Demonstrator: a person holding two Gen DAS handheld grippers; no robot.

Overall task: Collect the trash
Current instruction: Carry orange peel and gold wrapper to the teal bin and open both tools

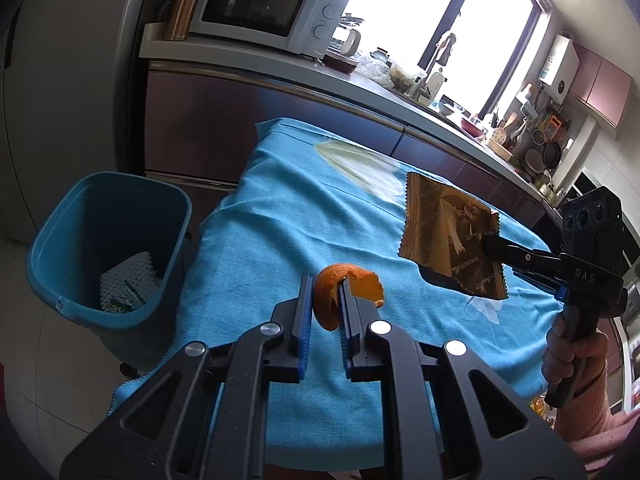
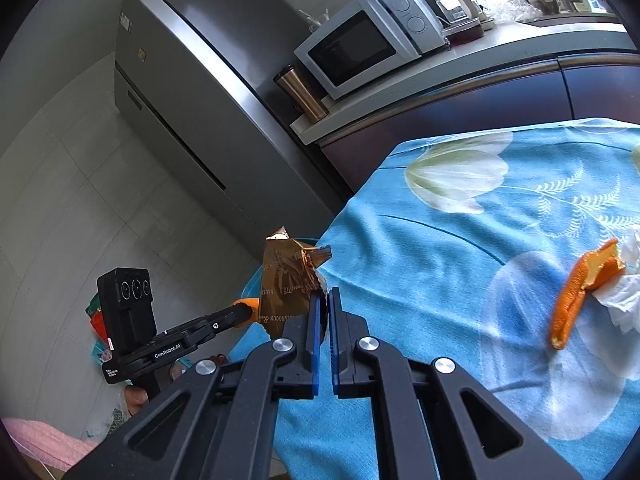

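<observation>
While my left gripper (image 1: 325, 300) pinches peel (image 1: 344, 288) and my right (image 2: 325, 300) a wrapper (image 2: 286, 284), the bin (image 1: 108, 240) waits; more peel (image 2: 576, 292) and tissue (image 2: 624, 296) remain.

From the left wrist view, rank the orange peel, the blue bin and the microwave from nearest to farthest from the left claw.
1. Orange peel: pinched in the left claw itself, above the blue tablecloth.
2. Blue bin: on the floor to the left, beside the table.
3. Microwave: far back on the counter, upper left.
</observation>
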